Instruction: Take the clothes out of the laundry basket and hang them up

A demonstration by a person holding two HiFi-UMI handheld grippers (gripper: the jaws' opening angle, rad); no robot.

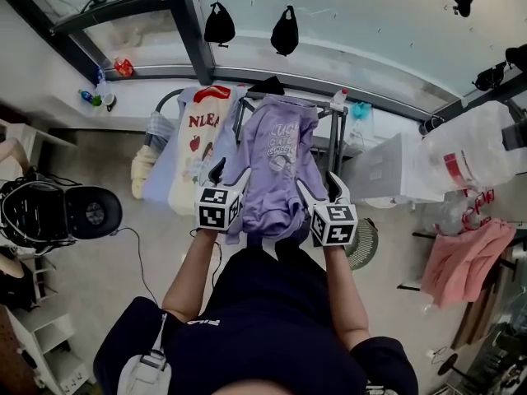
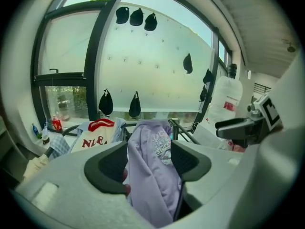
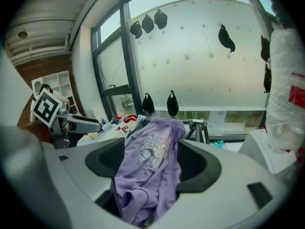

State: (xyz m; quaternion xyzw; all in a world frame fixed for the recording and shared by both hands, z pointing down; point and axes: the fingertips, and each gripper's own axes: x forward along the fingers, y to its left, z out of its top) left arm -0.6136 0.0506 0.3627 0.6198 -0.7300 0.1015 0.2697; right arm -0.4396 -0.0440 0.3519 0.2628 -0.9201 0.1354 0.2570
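The purple top (image 1: pixel 276 167) hangs stretched out in front of the person, printed side up. Its long axis runs straight away from them: the far end reaches the drying rack (image 1: pixel 329 118) and seems to lie over the rack's upper bar, though contact there can't be confirmed, while the near end sags toward the person's body. That near end is the held one. The left gripper (image 1: pixel 221 178) has the cloth's left edge and the right gripper (image 1: pixel 323 189) has its right edge, so the fabric spans the gap between them. Each gripper view shows the same: a thick fold of purple fills the space between the left gripper's (image 2: pixel 147 163) jaws, and a bunched wad sits between the right gripper's (image 3: pixel 152 163) jaws. Both pairs stand wide yet grasp the cloth rather than being released. The two hands are level with each other and equally near the rack, so neither leads. The garment lies dead ahead of both sets of jaws, along the line they point. Just left of it a cream top with red lettering (image 1: pixel 198 138) is already draped on the rack, taking that side. My judgement is that the next move depends on carrying the held end forward along that same axis, with both hands kept square so the cloth goes on without skewing.
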